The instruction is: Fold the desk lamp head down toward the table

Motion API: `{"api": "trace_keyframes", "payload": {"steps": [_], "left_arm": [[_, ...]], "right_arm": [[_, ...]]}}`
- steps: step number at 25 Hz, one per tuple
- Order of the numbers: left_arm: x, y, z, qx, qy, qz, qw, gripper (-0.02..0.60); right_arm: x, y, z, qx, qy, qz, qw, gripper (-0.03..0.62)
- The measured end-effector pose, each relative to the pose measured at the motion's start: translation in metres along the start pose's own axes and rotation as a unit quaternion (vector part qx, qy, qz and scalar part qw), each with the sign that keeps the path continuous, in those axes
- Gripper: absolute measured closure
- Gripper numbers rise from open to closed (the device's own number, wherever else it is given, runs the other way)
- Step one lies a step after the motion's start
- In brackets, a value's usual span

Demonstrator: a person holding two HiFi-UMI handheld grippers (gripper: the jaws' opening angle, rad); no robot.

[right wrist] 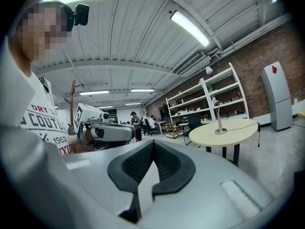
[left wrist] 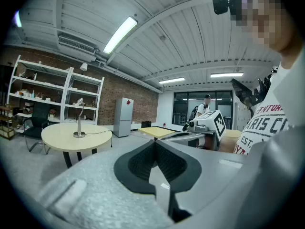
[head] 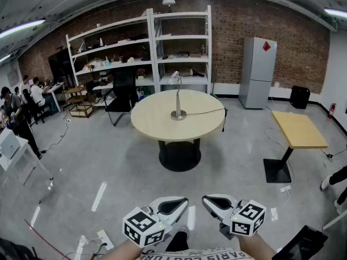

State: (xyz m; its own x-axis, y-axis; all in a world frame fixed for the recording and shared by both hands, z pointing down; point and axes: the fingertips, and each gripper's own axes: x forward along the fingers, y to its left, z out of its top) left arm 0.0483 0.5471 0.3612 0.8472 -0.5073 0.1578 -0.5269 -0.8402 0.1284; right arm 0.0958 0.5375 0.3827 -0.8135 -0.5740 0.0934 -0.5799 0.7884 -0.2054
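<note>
Left gripper (head: 174, 204) and right gripper (head: 215, 202), side by side, are clenched empty; the desk lamp (head: 178, 97) stands on the round table (head: 157, 124) well ahead of them.

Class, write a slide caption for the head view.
Left tongs and right tongs, shut and empty, far from the desk lamp standing on the round table.

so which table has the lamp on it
The round table mid-room: the desk lamp stands at its centre. The rectangular yellow table to its right has none.
</note>
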Motion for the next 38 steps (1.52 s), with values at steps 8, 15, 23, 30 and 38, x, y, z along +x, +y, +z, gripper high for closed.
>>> {"api": "trace_keyframes", "payload": {"steps": [8,15,23,30,38], "left_arm": [[-0.005,0.002,0.000,-0.004,-0.001,0.000,1.0000,0.581],[-0.005,0.005,-0.002,-0.006,-0.002,0.000,1.0000,0.581],[-0.002,0.020,-0.007,-0.016,-0.002,-0.002,0.9999,0.581],[0.009,0.045,-0.008,-0.023,0.000,-0.004,0.9997,0.581],[0.030,0.108,-0.013,-0.039,-0.001,-0.003,0.9992,0.581]], "right_arm": [[0.003,0.002,0.000,0.001,0.004,0.002,1.000,0.594],[0.007,0.002,-0.006,0.004,0.010,0.005,1.000,0.594],[0.021,-0.003,-0.012,0.016,0.016,0.015,1.000,0.594],[0.038,-0.024,-0.012,0.028,0.020,0.012,0.999,0.594],[0.085,-0.072,-0.014,0.037,0.027,0.005,0.999,0.594]]}}
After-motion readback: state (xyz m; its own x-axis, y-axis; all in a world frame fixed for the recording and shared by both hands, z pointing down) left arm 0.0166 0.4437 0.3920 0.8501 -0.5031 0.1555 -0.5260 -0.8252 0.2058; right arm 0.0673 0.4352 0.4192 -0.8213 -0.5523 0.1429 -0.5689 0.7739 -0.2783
